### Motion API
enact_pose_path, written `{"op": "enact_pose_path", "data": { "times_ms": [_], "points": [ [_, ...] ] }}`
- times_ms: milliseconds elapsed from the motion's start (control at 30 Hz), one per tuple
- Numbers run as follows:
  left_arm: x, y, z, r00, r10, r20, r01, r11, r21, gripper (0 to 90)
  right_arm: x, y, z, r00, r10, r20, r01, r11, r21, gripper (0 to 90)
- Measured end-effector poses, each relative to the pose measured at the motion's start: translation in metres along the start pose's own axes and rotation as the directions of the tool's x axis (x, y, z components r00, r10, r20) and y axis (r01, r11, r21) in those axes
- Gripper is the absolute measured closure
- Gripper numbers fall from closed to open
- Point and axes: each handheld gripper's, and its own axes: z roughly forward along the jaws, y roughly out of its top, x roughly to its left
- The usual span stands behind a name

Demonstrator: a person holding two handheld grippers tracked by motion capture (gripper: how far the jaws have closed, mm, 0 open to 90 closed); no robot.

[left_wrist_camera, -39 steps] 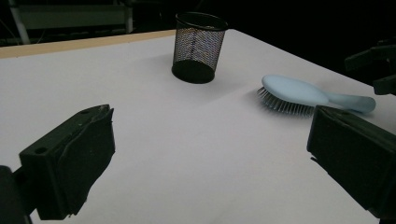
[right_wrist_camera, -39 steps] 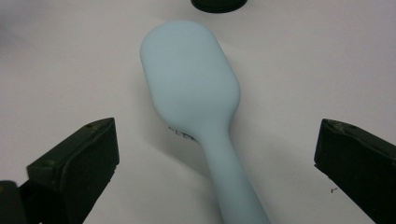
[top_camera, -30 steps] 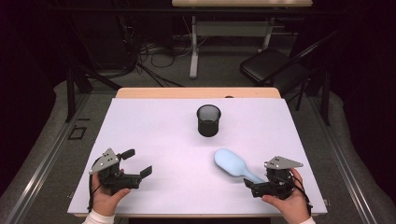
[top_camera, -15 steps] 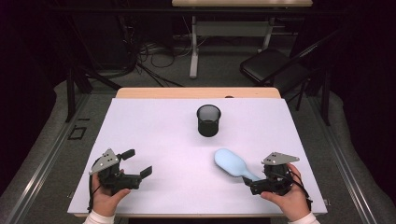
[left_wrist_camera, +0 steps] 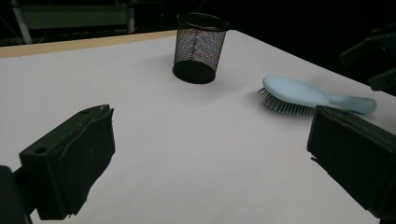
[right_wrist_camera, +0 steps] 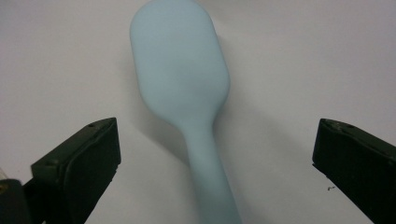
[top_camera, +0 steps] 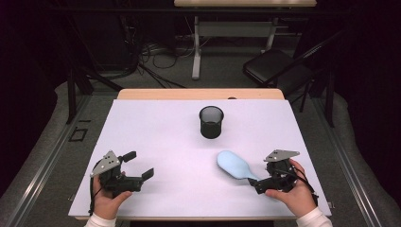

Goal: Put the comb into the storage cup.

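The right tongs are sitting spread wide, straddling the brush handle, nothing pinched yet. The brush is lying bristles down near the desk's front right corner, its long axis running straight out from these tongs, head pointing toward the cup mid-desk. The left tongs are idling open by the front left corner, well apart, so the right looks like the grabber.

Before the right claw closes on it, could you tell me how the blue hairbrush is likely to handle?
The hairbrush looks like stiff, light plastic. Its smooth, rounded handle could slip between the open right claw. Lying bristles-down, it would probably drag rather than roll.
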Motion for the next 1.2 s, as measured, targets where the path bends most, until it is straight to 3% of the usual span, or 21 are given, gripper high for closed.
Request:
{"op": "enact_pose_path", "data": {
  "times_ms": [467,800,1200],
  "points": [
    [0.0,0.0,0.0,1.0,0.002,0.004,-0.002,1.0,0.0,1.1,0.0,0.009,0.007,0.9988,-0.049,0.002,0.049,0.995,0.089,3.6],
    [-0.001,0.0,0.0,1.0,0.001,0.003,-0.001,1.0,-0.001,1.1,0.002,0.014,0.013,0.9954,-0.093,0.021,0.088,0.982,0.167,6.9],
    [-0.001,0.0,0.0,1.0,0.004,0.001,-0.004,1.0,0.004,1.1,0.0,0.016,0.012,0.9947,-0.102,0.017,0.097,0.978,0.186,14.2]
  ]
}}
